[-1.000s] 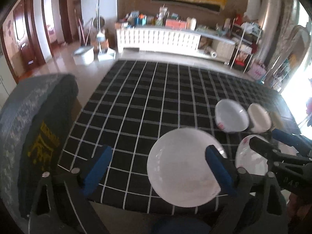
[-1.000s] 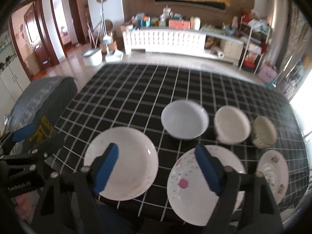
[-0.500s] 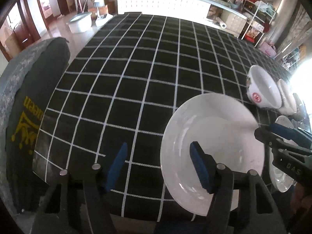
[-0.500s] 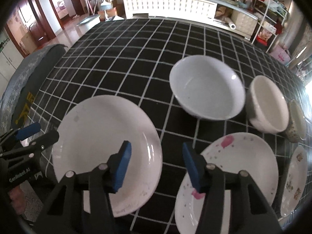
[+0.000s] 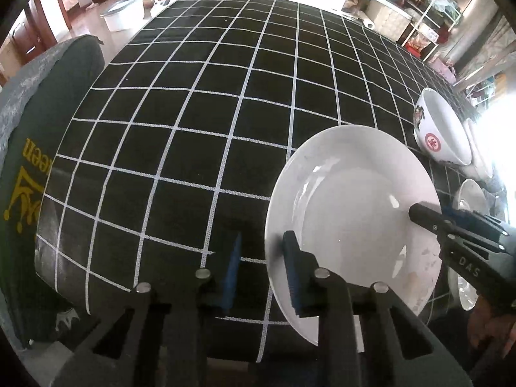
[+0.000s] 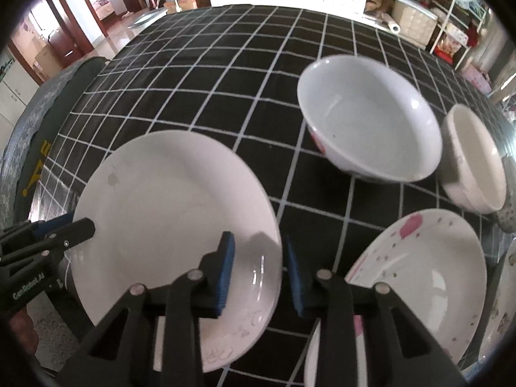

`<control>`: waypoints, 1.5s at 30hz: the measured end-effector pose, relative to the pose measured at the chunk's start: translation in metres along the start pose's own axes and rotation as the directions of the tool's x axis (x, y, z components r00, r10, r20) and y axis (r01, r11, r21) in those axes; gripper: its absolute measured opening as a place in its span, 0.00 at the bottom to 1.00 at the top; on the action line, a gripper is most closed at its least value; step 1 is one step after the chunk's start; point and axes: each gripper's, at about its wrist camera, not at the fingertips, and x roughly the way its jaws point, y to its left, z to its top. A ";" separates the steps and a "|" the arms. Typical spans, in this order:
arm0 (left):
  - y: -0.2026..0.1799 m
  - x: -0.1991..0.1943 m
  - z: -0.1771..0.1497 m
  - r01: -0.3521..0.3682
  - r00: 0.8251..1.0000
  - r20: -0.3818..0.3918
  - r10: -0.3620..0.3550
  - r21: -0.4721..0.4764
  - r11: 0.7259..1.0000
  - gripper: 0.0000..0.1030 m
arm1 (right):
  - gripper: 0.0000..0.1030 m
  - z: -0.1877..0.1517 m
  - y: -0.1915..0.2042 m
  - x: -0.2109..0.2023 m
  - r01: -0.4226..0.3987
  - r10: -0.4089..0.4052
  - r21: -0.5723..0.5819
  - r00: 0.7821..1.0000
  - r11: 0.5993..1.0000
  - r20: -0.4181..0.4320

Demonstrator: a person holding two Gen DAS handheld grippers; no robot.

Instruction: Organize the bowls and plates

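Note:
A plain white plate (image 5: 351, 216) lies near the front edge of the black checked table (image 5: 225, 96); it also shows in the right wrist view (image 6: 167, 213). My left gripper (image 5: 262, 269) straddles the plate's left rim, jaws narrowed but still apart. My right gripper (image 6: 258, 266) straddles the plate's right rim, jaws likewise narrowed with a gap. Neither visibly clamps the rim. A pink-speckled plate (image 6: 429, 277) lies to the right. A large white bowl (image 6: 367, 119) and a smaller cream bowl (image 6: 474, 164) stand behind.
A grey padded chair (image 5: 29, 135) stands against the table's left edge. A further small bowl and a patterned plate sit at the far right edge of the right wrist view. A white cabinet and cluttered shelves line the far wall.
Both grippers moved down and in toward the white plate from either side. Their jaws narrowed from wide open to a small gap around the plate's rims.

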 end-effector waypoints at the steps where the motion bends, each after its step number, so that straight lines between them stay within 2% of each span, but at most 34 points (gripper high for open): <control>1: -0.001 0.000 0.000 0.003 1.000 0.000 -0.003 0.002 1.000 0.19 | 0.28 -0.001 -0.003 0.001 -0.007 0.007 0.005 1.000 1.000 -0.007; 6: -0.007 0.000 0.001 0.012 1.000 -0.006 -0.012 0.018 1.000 0.10 | 0.24 -0.005 -0.013 -0.003 -0.045 0.045 0.034 0.999 0.998 -0.001; 12: -0.009 0.002 0.001 0.001 1.000 -0.010 -0.001 0.016 1.000 0.10 | 0.24 -0.011 -0.016 -0.007 -0.041 0.041 0.034 0.999 0.999 0.000; 20: -0.007 -0.002 0.000 -0.017 1.000 -0.006 0.017 0.000 1.000 0.10 | 0.23 -0.008 0.001 -0.004 -0.033 0.032 0.050 0.999 0.998 0.004; 29: -0.005 -0.001 0.004 -0.024 1.000 0.000 0.024 -0.011 1.000 0.10 | 0.24 0.005 0.010 -0.005 -0.034 0.033 0.046 0.999 0.998 0.018; 39: -0.003 0.004 0.002 0.005 1.000 -0.016 -0.006 -0.020 1.000 0.10 | 0.23 0.003 0.002 0.003 -0.033 0.033 0.075 0.999 0.997 0.004; 42: -0.005 0.001 0.001 -0.018 1.000 -0.022 0.017 -0.013 1.000 0.11 | 0.23 0.000 0.001 0.002 -0.030 0.030 0.078 1.000 0.997 -0.002; 45: -0.003 -0.013 -0.002 -0.043 0.999 -0.008 0.043 -0.021 0.999 0.11 | 0.23 -0.002 0.002 -0.013 -0.016 0.013 0.058 0.999 0.998 0.038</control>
